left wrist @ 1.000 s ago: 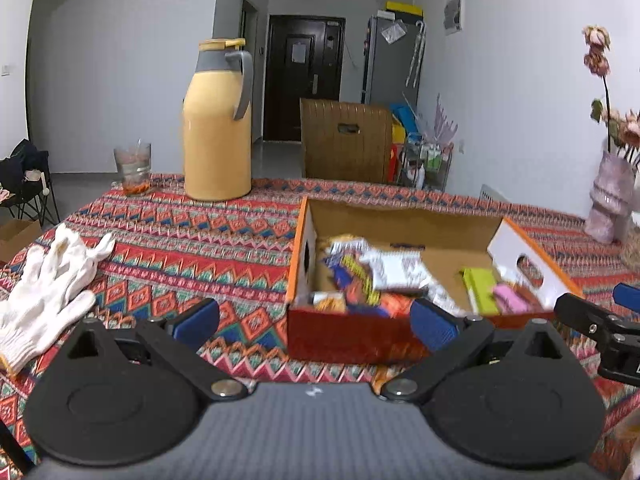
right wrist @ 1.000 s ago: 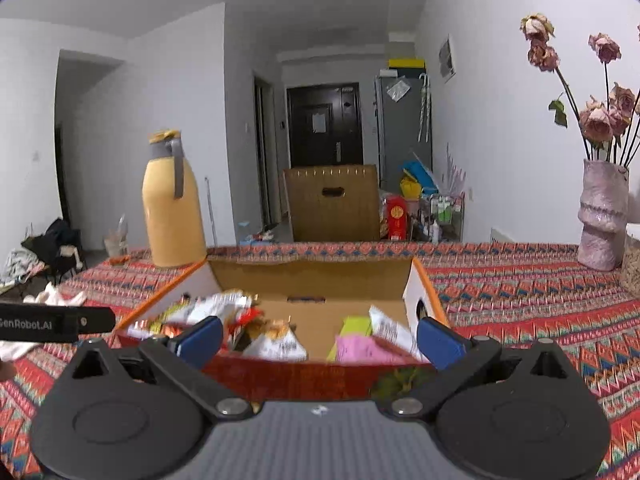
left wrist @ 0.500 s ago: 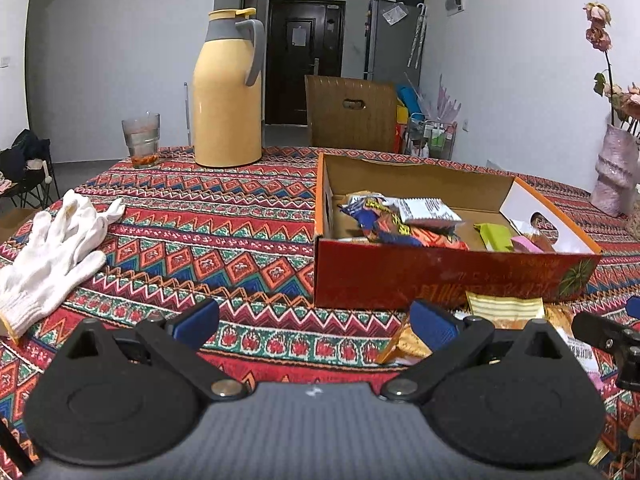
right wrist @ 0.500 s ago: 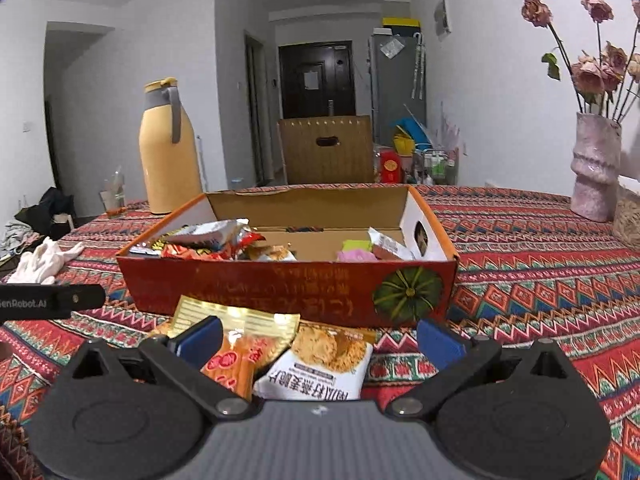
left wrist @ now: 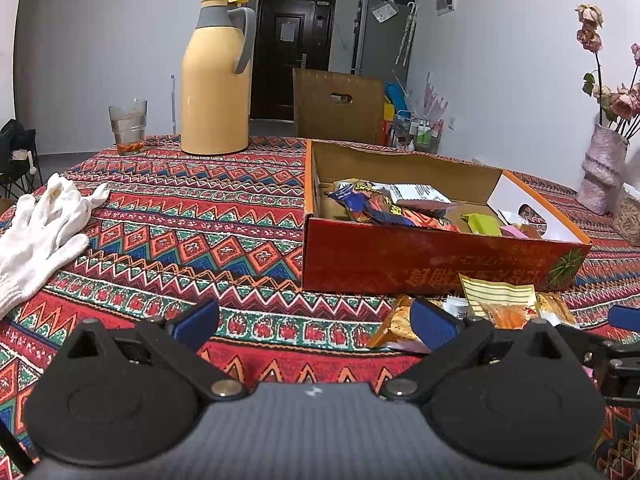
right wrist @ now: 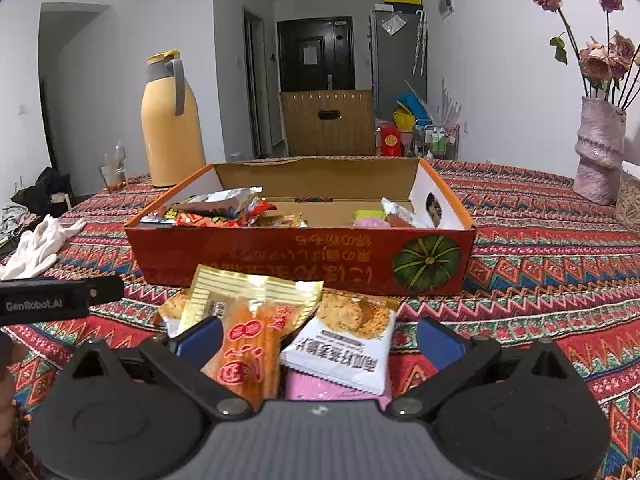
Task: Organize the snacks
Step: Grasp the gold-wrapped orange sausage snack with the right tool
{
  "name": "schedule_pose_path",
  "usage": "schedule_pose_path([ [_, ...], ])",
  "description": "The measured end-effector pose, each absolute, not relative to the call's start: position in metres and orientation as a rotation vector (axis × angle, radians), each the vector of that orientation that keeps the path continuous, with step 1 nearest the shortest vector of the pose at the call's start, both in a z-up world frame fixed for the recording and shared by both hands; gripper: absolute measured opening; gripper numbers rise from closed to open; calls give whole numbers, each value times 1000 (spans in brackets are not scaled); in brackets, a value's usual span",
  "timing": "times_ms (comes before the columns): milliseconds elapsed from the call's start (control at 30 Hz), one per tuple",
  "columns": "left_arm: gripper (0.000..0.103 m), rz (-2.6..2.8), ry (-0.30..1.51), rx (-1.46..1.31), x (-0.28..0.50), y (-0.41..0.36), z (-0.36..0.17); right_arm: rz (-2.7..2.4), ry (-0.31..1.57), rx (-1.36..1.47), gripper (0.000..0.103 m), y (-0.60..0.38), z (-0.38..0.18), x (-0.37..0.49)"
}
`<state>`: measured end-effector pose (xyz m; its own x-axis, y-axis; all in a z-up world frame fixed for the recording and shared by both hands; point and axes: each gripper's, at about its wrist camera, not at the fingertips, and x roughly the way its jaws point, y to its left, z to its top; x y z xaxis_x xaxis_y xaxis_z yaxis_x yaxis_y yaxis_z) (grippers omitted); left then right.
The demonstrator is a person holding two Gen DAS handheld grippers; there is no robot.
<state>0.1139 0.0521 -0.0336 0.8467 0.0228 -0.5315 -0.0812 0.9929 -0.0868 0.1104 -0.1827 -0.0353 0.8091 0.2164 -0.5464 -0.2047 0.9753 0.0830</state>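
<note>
Left wrist view: left gripper hangs low over the patterned tablecloth, jaws spread wide, nothing btwn them. The red cardboard box sits ahead and to the right, already holding several snack packs. The loose snacks lie on the cloth just in front of the box's near wall, off this gripper's right finger: a gold-striped packet plus a biscuit pack partly hidden behind the right fingertip. White gloves lie far left; yellow thermos and a glass stand at the back.

Right wrist view: right gripper is also wide open, gripping nothing. Straight ahead btwn its fingers lie the gold-striped packet w/ orange sticks and the white biscuit pack, overlapping, w/ a pink pack under them. The gold packet's long axis runs roughly along the fingers, toward the box; whether the fingers touch any pack I can't tell. Vase stands far right.

Judgement: right gripper is clearly the nearer one; the pile sits btwn its fingers, box directly beyond. Likely next step is closing on one pack. Overlap means it may grab two.
</note>
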Motion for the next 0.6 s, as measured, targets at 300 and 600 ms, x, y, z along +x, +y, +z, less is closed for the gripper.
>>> schedule_pose_path([
  [300, 103, 49, 587, -125, 114, 56, -32, 290, 644, 27, 81, -168, -41, 98],
  [600, 103, 41, 625, -93, 99, 57, -20, 310, 683, -7, 75, -142, -50, 100],
])
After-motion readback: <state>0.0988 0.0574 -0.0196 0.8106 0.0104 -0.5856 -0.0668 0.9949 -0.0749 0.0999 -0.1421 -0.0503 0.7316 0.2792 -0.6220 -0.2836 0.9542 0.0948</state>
